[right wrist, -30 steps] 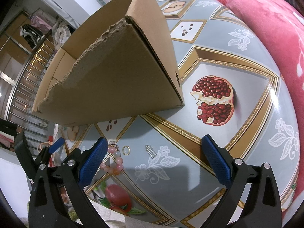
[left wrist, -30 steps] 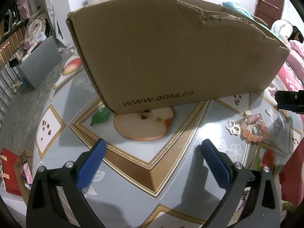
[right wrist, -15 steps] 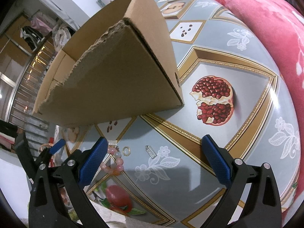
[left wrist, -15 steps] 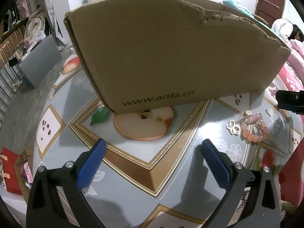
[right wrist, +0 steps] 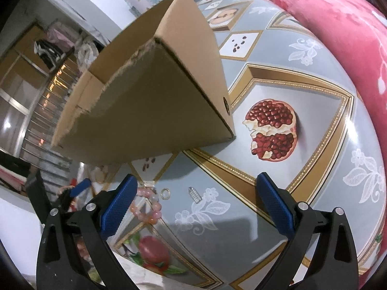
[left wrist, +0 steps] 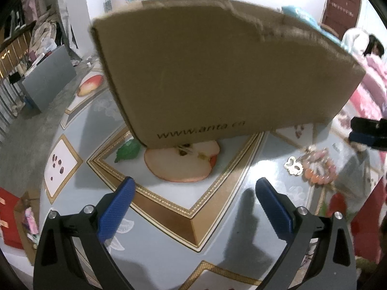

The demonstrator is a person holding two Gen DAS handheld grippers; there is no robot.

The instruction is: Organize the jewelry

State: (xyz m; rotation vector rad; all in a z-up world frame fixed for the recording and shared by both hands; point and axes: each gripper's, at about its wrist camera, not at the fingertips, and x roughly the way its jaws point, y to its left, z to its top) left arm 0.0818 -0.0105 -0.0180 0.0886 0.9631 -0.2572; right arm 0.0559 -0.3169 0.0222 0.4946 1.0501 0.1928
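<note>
A torn brown cardboard box stands on the fruit-patterned tablecloth. A pink bead bracelet lies to its right, with a gold flower charm beside it. A small gold ring and a silver bar piece lie near the bracelet. My left gripper is open over the printed apple, holding nothing. My right gripper is open above the silver piece, the bracelet partly hidden by its left finger. The other gripper's blue tip shows at each view's edge.
A red floral quilt runs along the table's far right side. A person in pink sits behind the box. A grey cabinet and a red bag stand on the floor to the left.
The left wrist view has shifted and blurred a little, the box now sitting further right in it. The right gripper has edged slightly closer to the jewelry. Both stay open.
</note>
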